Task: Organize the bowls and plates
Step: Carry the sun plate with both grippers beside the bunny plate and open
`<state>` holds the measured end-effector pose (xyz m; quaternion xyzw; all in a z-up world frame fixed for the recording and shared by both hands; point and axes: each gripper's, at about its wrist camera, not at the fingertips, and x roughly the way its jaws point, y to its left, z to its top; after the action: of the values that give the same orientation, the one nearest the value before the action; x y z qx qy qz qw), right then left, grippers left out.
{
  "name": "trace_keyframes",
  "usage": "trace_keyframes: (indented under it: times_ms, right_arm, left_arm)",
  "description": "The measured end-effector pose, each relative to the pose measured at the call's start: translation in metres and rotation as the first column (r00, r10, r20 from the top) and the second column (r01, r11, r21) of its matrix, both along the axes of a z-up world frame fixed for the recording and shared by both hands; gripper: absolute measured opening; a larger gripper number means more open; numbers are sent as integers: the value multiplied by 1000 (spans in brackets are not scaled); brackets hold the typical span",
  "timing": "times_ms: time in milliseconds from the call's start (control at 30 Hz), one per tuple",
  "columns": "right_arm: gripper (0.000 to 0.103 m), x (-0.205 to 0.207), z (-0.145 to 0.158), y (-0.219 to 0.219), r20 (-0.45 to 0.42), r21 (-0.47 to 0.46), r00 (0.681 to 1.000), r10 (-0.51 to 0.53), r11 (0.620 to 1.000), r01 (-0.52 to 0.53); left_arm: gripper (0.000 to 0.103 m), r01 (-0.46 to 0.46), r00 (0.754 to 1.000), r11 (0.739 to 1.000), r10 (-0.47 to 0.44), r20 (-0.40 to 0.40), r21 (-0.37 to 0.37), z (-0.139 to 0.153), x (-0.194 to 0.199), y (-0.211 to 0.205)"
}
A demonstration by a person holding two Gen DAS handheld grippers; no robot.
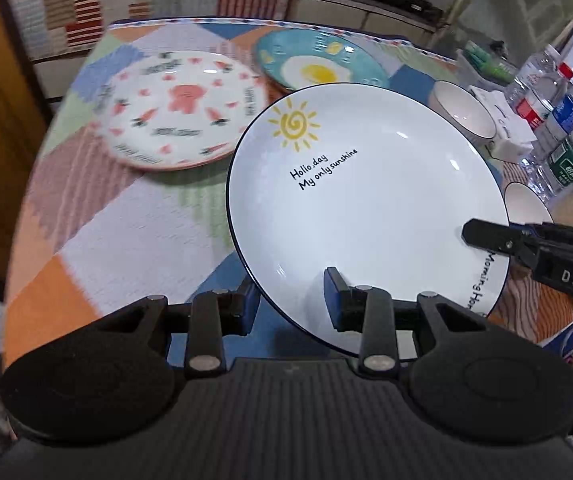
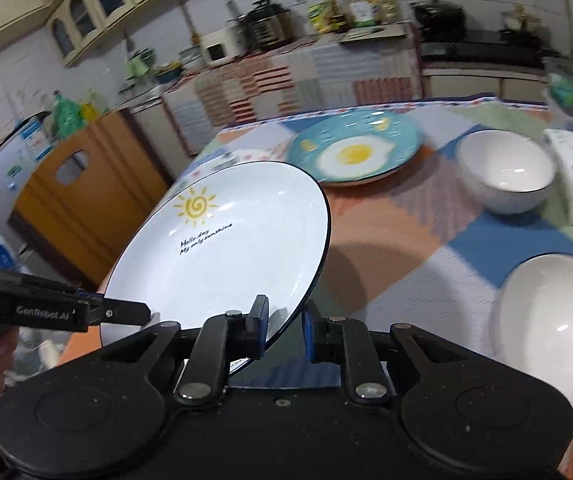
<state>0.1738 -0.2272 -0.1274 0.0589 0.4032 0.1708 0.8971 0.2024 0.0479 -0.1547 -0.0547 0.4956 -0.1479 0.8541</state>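
A white plate with a sun drawing [image 1: 366, 208] is held in the air above the table, tilted. My left gripper [image 1: 292, 300] is shut on its near rim. My right gripper [image 2: 284, 326] is shut on its rim too, and shows in the left wrist view [image 1: 486, 236] at the plate's right edge. The plate also shows in the right wrist view [image 2: 222, 252]. A white plate with pink pig and carrots [image 1: 178, 108] and a blue plate with a fried egg [image 1: 318, 64] lie on the table. Two white bowls [image 2: 506, 170] [image 2: 550, 336] stand at the right.
The table has a patchwork cloth [image 1: 126, 220]. Water bottles [image 1: 558, 120] and a white box [image 1: 506, 120] stand at its right edge. A wooden chair back [image 2: 82, 192] is at the left. Kitchen counters with appliances lie behind.
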Motion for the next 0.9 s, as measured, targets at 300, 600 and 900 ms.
trace_keyframes:
  times_ms: [300,600,900]
  right_arm:
    - [22,38,-43,-29,-59,-45,996,-70,997,67]
    - [24,41,-65,-19,-78,-107,989,-124,988,115]
    - [43,39,-50,2,-61,-323,994,-88,944,64]
  left_arm:
    - [33,29,999,1000,-28,-43,7,-37,29,-35]
    - [32,15,993,1000,-11,-117,27,-53,35,-39]
    - [32,-1,991,999,8,-137,50,-32,26,-37]
